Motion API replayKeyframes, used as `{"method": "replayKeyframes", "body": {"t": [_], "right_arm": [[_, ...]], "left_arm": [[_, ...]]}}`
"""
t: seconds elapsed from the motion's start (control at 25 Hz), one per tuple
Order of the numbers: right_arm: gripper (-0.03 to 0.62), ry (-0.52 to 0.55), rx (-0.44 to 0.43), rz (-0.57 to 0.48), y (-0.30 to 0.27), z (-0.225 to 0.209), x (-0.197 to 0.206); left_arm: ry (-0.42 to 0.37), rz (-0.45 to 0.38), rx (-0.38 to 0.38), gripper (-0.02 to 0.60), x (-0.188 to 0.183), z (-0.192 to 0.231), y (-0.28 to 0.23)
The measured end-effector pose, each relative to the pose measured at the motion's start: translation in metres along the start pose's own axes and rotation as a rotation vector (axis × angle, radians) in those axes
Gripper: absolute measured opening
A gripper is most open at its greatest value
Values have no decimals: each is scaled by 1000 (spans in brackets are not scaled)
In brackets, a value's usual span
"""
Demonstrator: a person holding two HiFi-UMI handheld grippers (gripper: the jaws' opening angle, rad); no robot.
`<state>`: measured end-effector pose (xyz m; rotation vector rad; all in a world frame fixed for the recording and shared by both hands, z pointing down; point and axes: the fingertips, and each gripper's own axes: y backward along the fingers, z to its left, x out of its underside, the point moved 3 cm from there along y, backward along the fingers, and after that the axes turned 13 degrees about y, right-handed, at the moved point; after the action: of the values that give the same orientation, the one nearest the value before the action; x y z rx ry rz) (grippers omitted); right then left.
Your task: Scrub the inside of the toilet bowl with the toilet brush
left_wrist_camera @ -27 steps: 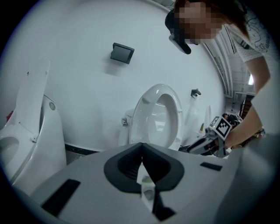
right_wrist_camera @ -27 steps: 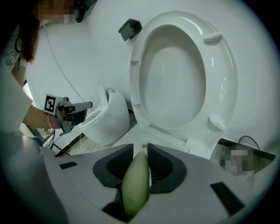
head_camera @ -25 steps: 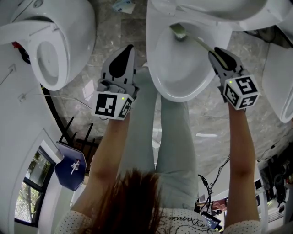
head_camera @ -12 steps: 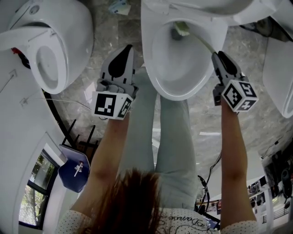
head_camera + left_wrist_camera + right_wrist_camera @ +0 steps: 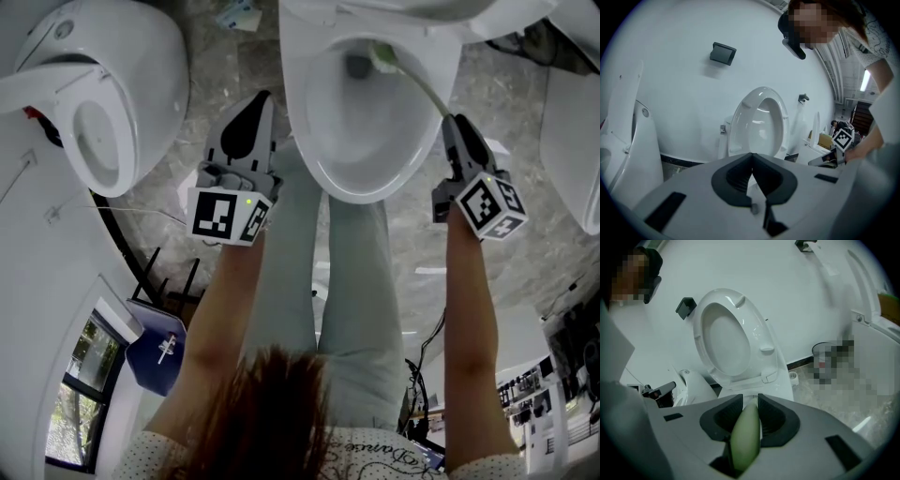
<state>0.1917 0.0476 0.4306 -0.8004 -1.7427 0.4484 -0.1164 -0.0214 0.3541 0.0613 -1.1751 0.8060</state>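
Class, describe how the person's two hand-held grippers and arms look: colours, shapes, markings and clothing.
The left hand-held gripper and right hand-held gripper are grey, tapering wedges with dark ribbed pads. Each carries a cube with black-and-white square markers. The arms are bare below the short sleeves of a white dotted top.
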Motion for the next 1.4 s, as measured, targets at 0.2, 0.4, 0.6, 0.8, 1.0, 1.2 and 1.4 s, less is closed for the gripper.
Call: {"method": "replayKeyframes", "body": {"t": [0.2, 0.4, 0.6, 0.8, 1.0, 1.2, 1.4], "right_arm": [[112, -60, 55, -15, 14, -5, 10], [112, -195, 103, -50, 28, -11, 21], [112, -292, 151, -70, 41, -16, 33], [113, -280, 168, -58, 54, -14, 42], [114, -192, 115, -15, 66, 5, 47], [114, -72, 71, 5, 81, 26, 45], [114, 117, 56, 40, 88, 38, 41]], "left_arm": [[-6, 9, 17, 1, 1, -5, -3], [-14, 15, 39, 2, 2, -12, -7], [-35, 28, 61, 1, 3, -18, -10], [-35, 31, 74, 2, 3, -21, -10], [-40, 22, 85, 1, -3, -25, -10], [-55, 7, 90, 2, -13, -35, -1], [-67, -5, 81, 2, -24, -42, 10]]}}
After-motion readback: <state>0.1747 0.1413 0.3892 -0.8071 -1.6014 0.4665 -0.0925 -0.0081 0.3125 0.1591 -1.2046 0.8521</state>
